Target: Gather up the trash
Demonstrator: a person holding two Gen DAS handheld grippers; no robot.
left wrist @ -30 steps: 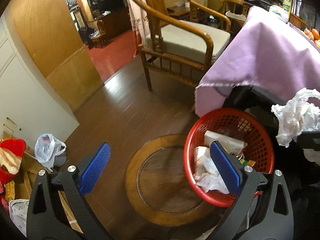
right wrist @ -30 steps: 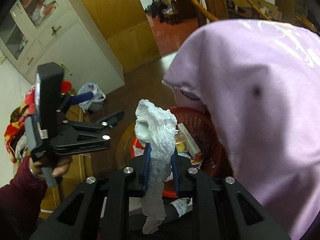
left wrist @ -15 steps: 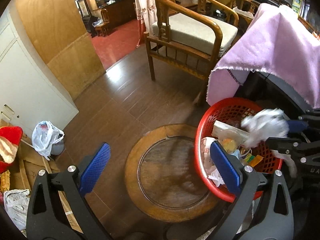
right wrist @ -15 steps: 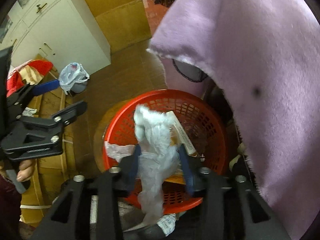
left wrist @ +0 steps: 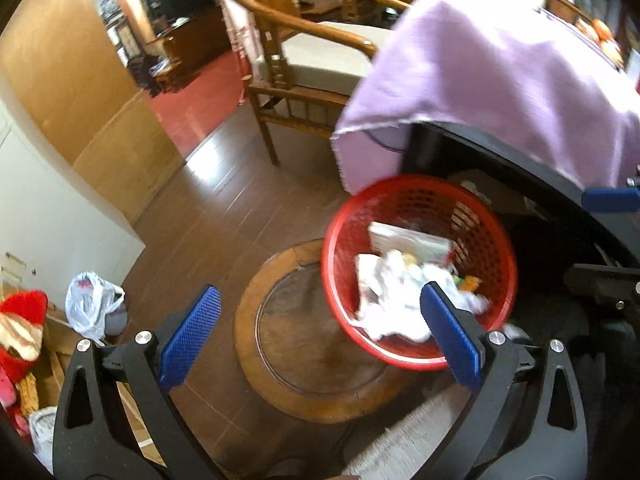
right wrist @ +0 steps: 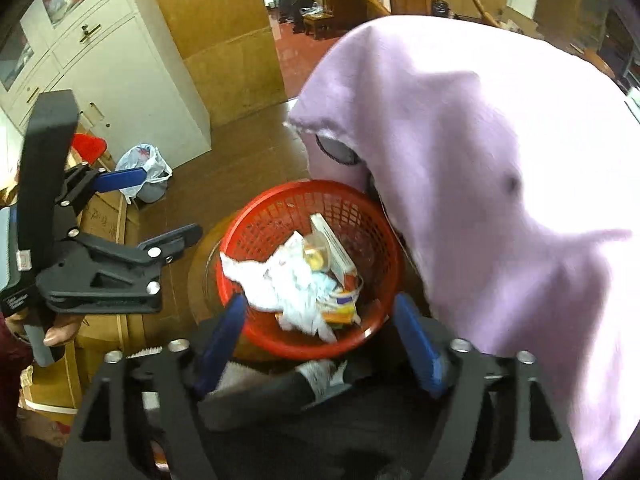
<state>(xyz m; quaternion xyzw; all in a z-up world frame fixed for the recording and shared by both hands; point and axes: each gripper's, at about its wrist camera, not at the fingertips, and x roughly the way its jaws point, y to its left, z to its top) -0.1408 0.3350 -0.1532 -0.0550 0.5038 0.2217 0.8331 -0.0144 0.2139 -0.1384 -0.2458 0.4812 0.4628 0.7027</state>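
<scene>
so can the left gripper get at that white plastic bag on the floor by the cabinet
Probably yes. The left gripper is open and holds nothing, and the white plastic bag sits on bare wooden floor with nothing over it. Cardboard and red fabric crowd only its far left side.

Both grippers, left [left wrist: 320, 336] and right [right wrist: 320, 344], have black frames, silver screws and blue textured pads; at nine o'clock, a seemingly maroon sleeve [right wrist: 12, 364].

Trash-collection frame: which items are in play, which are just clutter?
In play:
- red plastic mesh basket
- crumpled white paper in it
- right gripper, jaws opening, empty
- left gripper, open

Clutter:
- lilac cloth
- round wooden stool
- wooden armchair
- white plastic bag
</scene>
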